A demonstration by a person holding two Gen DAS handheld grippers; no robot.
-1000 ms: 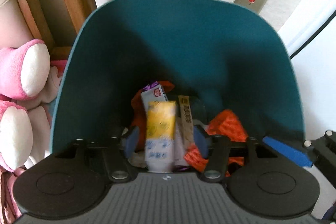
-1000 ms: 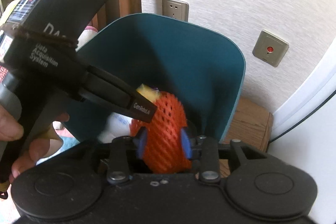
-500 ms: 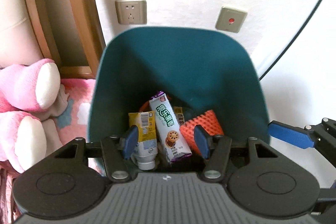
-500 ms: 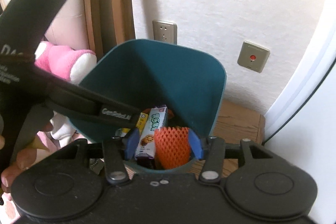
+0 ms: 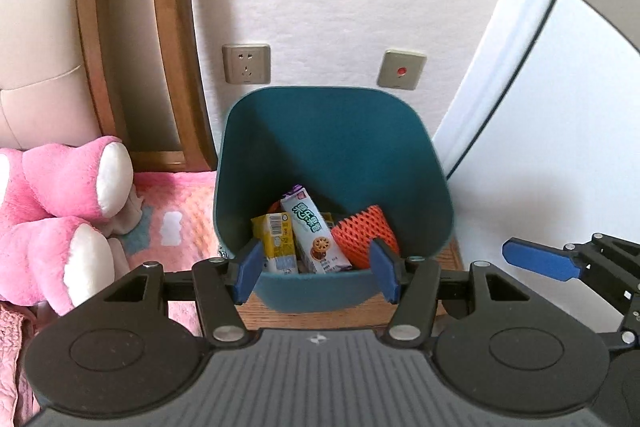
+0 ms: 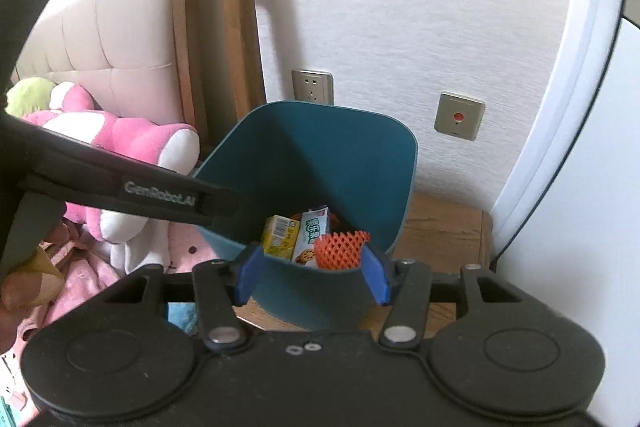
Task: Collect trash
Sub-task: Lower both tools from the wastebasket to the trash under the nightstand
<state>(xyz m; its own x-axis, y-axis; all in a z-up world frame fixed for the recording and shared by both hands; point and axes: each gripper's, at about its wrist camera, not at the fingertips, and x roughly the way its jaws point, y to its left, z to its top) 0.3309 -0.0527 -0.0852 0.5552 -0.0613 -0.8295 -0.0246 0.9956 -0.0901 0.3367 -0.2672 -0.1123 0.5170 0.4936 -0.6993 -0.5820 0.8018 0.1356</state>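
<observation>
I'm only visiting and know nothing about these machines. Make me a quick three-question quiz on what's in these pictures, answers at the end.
1. True or false: the orange foam net lies inside the bin.
2. What stands upright between the yellow carton and the net? A) a cookie packet B) a glass bottle C) a spoon
3. Fill the gap: on the wall above the bin, right of the socket, is a plate with a ___ button.

Key
1. True.
2. A, the cookie packet.
3. Red: the plate.
</observation>
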